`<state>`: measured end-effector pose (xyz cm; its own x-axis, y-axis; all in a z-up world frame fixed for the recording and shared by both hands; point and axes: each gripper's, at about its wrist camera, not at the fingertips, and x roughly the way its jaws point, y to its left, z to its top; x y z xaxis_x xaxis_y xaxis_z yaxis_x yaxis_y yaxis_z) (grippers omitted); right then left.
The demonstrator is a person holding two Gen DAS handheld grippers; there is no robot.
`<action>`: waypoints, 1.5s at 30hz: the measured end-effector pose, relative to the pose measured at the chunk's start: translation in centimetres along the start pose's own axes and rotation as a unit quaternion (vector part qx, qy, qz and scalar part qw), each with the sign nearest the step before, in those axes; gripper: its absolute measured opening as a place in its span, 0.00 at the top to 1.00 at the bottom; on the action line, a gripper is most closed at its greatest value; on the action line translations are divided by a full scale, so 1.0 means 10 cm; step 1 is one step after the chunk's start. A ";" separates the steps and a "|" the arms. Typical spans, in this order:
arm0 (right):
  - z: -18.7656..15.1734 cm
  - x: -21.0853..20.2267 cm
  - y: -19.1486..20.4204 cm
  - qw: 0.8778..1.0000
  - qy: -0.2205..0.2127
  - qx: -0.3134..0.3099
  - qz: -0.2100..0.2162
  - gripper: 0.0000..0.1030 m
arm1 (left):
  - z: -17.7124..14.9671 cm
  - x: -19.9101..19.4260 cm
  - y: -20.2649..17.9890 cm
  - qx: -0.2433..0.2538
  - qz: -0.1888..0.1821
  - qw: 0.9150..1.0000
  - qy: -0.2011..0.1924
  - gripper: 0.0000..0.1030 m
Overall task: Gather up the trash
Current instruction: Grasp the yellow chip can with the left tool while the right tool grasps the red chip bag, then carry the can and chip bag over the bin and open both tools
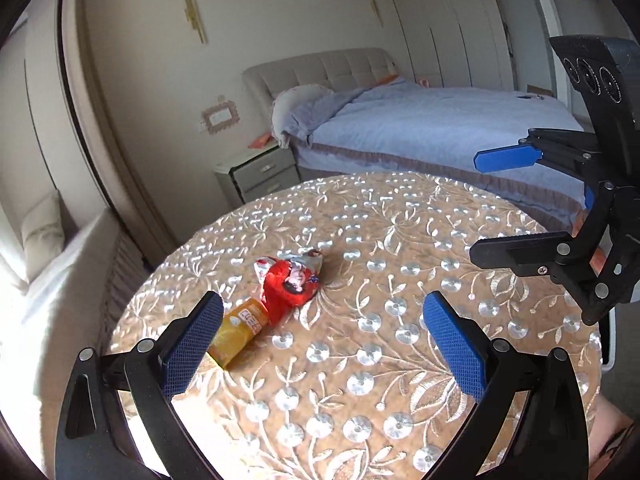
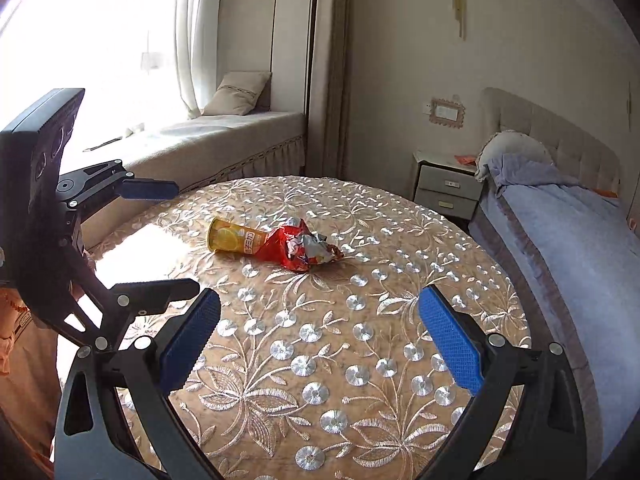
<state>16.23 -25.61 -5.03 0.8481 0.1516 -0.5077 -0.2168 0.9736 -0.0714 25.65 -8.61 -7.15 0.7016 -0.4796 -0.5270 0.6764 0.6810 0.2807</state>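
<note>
From the left wrist view, the left gripper (image 1: 322,330) hovers over the round table (image 1: 400,380) with its blue pads spread wide and nothing between them; the yellow tube (image 1: 240,330) lies on its side just past the left pad, its far end touching the crumpled red wrapper (image 1: 292,282), which sits near the middle of the embroidered cloth. At the right edge of this view the right gripper (image 1: 478,206) also hangs over the table, its fingers parted and empty. From the right wrist view, the right gripper (image 2: 320,320) is likewise wide apart, well short of the trash: the yellow tube (image 2: 236,239) points its open mouth toward the window seat (image 2: 240,132), and the red wrapper (image 2: 300,250) is bunched against its other end. The left gripper (image 2: 162,236) shows at the left, open over the table's near side. No bin or bag is in sight in either view. I would judge the tube the risky piece: being round and on its side, a pad nudging it off-centre could send it rolling toward the table edge. The wrapper looks light and springy, so a shallow pinch may slip off a loose fold, or drag the cloth if the pads dig down.
</note>
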 end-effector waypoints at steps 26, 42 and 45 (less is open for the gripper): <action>0.33 2.30 0.02 0.984 0.156 -0.038 0.081 0.04 | -0.56 1.66 1.18 -0.004 -0.076 0.988 0.134 0.40; 0.16 1.22 -0.03 0.996 0.080 0.008 0.049 0.38 | -0.43 0.82 0.61 -0.046 0.038 0.993 0.101 0.47; 0.05 0.79 -0.02 0.997 0.064 0.014 0.040 0.38 | -0.38 0.49 0.39 -0.061 0.040 0.994 0.085 0.47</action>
<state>23.22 -24.56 -8.59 0.7598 0.2070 -0.6163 -0.2653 0.9642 -0.0032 30.92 -6.19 -11.72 0.6968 -0.3272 -0.6383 0.5802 0.7803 0.2335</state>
